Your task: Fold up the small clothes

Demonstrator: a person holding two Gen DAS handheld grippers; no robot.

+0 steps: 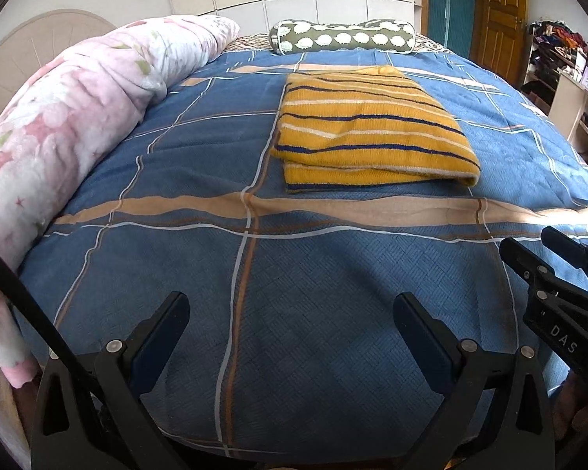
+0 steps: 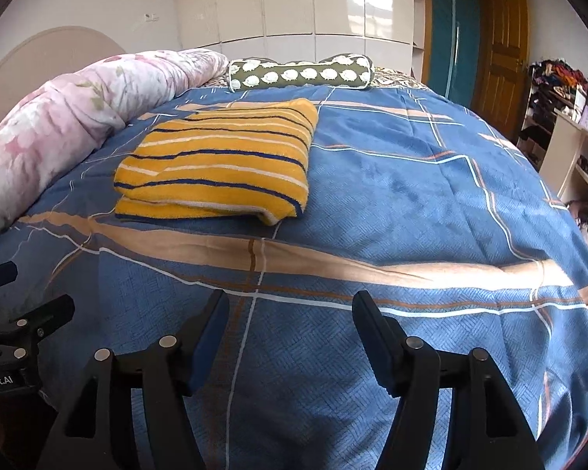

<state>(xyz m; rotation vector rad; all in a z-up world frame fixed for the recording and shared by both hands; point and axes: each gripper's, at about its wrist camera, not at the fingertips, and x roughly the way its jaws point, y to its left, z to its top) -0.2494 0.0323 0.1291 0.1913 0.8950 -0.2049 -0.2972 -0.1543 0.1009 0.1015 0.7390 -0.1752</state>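
Note:
A yellow garment with navy and white stripes [image 1: 368, 133] lies folded into a flat rectangle on the blue plaid bedspread [image 1: 294, 293]. It also shows in the right wrist view [image 2: 219, 162], left of centre. My left gripper [image 1: 292, 305] is open and empty, low over the bedspread near the bed's front edge, well short of the garment. My right gripper [image 2: 290, 305] is open and empty, also near the front edge; it shows at the right edge of the left wrist view [image 1: 545, 262]. The left gripper shows at the left edge of the right wrist view [image 2: 27, 313].
A rolled pink floral quilt [image 1: 78, 105] runs along the bed's left side. A green bolster pillow with white spots [image 1: 345, 37] lies at the far end. Shelves with clutter [image 1: 568, 70] stand to the right, a wooden door [image 1: 498, 11] behind.

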